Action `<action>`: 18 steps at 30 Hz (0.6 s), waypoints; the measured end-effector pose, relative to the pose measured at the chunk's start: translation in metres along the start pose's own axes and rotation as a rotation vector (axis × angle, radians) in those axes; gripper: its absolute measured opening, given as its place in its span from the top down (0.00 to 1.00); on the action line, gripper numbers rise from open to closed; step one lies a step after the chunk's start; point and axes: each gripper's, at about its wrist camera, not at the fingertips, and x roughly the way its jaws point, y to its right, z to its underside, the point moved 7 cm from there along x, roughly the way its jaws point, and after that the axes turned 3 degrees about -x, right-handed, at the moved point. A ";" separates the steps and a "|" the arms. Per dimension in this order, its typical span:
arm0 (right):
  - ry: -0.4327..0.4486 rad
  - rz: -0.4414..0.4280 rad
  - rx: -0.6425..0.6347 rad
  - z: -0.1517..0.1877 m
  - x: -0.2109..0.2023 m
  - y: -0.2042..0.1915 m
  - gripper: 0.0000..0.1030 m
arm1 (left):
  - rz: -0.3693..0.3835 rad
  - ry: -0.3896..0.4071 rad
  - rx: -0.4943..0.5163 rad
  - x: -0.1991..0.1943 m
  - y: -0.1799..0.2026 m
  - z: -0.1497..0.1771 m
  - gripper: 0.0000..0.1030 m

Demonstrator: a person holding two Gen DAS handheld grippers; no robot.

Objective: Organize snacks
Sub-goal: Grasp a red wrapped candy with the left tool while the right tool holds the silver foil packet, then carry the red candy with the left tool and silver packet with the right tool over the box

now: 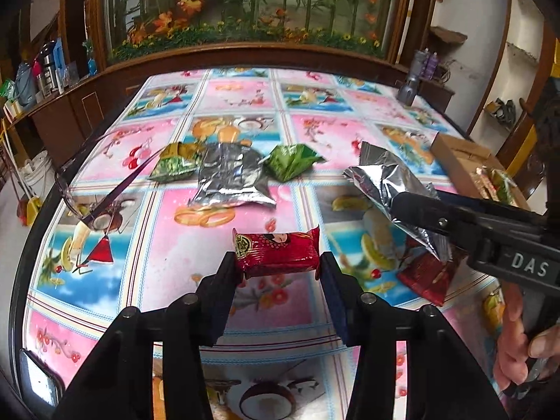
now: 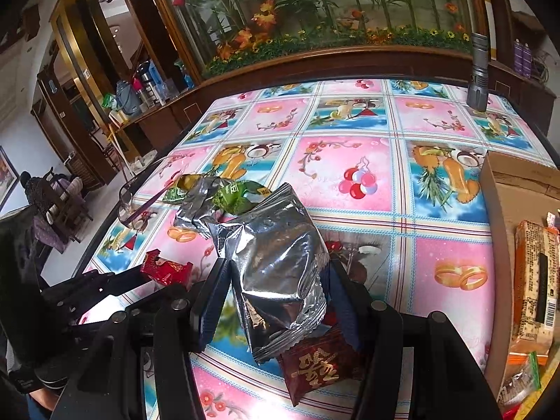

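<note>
A red snack packet (image 1: 276, 252) sits crosswise between the fingertips of my left gripper (image 1: 278, 267), whose pads press on its two ends just above the patterned tablecloth (image 1: 196, 231). The right wrist view shows the same red packet (image 2: 166, 269) at the tip of the left gripper (image 2: 148, 274). My right gripper (image 2: 276, 283) is shut on a crumpled silver foil packet (image 2: 276, 262), held upright above the table. That silver packet (image 1: 385, 178) and the right gripper (image 1: 411, 210) appear at the right of the left wrist view. A dark red packet with gold lettering (image 2: 315, 364) lies under it.
Another silver packet (image 1: 231, 178) and two green packets (image 1: 175, 164) (image 1: 290, 161) lie mid-table. An open cardboard box (image 2: 504, 203) with snacks stands at the right edge. Eyeglasses (image 1: 87, 196) rest at the left edge, a grey torch (image 2: 477, 80) at the far right. A hand (image 1: 514, 346) grips the right handle.
</note>
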 end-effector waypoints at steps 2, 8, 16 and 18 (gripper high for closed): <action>0.008 0.002 0.010 -0.002 -0.002 0.002 0.41 | 0.012 0.012 -0.001 -0.002 0.002 -0.002 0.55; 0.043 0.013 0.053 -0.011 -0.013 0.019 0.41 | 0.057 0.040 0.004 -0.010 0.011 -0.004 0.55; 0.089 0.033 0.160 -0.023 -0.030 0.058 0.41 | 0.107 0.039 0.011 -0.011 0.028 -0.006 0.55; 0.100 0.038 0.186 -0.025 -0.035 0.067 0.41 | 0.110 0.039 0.017 -0.009 0.033 -0.007 0.55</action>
